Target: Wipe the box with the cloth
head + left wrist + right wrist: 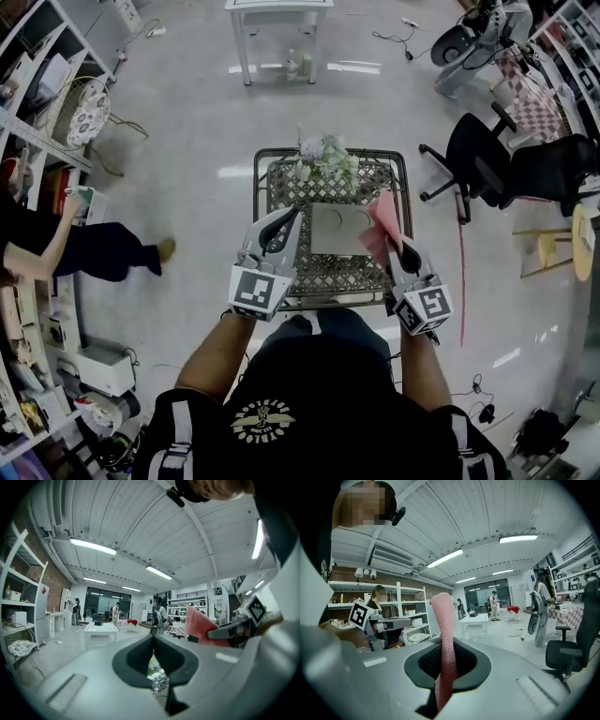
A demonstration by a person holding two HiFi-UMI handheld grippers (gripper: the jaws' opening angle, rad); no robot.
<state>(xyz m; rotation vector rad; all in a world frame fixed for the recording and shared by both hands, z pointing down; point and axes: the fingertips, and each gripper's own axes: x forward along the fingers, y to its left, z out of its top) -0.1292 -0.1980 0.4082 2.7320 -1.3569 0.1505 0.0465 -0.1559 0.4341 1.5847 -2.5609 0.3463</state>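
Now the right gripper (447, 645) has its jaws clenched on the pink cloth (444, 634), which stands up above them. The left gripper (153, 640) is clenched on nothing. The box (339, 228) lies on the mesh worktop (328, 274), ahead of both jaws and between them. Only one edge is pinched, so the cloth may fold or slip when pressed. Only the head view shows the box.

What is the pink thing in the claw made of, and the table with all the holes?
The pink cloth looks like soft knitted fabric. You can see tiny mesh bumps on it, and it flops over where the right claw pinches it. The table looks like dark metal, maybe painted. It has thin criss-cross strips, and the floor shows through the gaps.
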